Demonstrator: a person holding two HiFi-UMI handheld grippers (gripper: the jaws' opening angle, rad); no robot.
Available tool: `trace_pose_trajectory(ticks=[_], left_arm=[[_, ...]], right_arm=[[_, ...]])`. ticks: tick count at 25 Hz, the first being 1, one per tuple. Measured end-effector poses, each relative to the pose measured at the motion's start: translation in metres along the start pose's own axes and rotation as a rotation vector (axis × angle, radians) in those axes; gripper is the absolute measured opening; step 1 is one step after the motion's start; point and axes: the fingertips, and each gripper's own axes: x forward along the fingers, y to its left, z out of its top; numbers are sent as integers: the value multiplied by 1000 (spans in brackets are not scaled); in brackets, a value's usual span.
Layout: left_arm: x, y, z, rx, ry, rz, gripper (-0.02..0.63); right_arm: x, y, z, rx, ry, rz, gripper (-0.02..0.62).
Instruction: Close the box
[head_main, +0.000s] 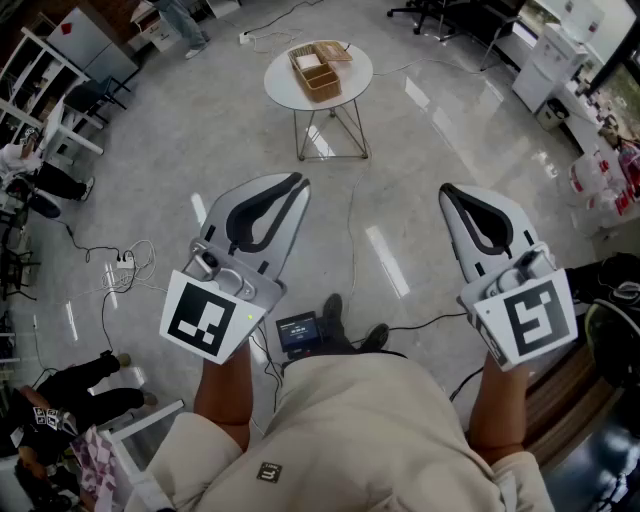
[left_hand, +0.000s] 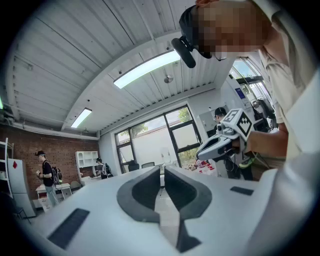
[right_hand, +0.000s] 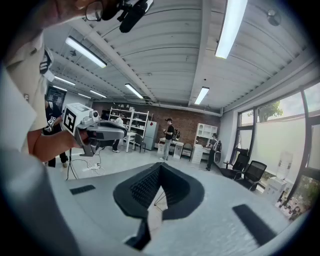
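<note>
Nothing of the closing is done yet. The box (head_main: 318, 70) stands open, and both grippers are held well short of it, out over the floor in front of the person, so the whole approach and the shutting are still to come.

The left gripper (head_main: 297, 182) has its fingers (left_hand: 142, 192) drawn together at the tips, with at most a hairline slit between them and nothing in their hold. The right gripper (head_main: 447, 190) has its fingers (right_hand: 142, 192) fully closed and is just as empty.

The box sits about the middle of the small round white desk (head_main: 352, 92), reaching toward its far edge. It is a light brown, shallow, rectangular box with its top uncovered. Something pale lies inside, and a flap or lid part seems to lean out toward the desk's far right edge. At this range the hinge and fastening are too small to make out
</note>
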Motion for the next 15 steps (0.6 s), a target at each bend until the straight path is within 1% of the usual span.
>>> trace_pose_trajectory(ticks=[9,15], left_arm=[[11,14,-9,-3,-7,-22,21],[22,39,-18,-6,-17,-48,21]], right_arm=[[16,-4,-3,7,13,-13,-11],[41,-11,-3,16,27,-41,-11]])
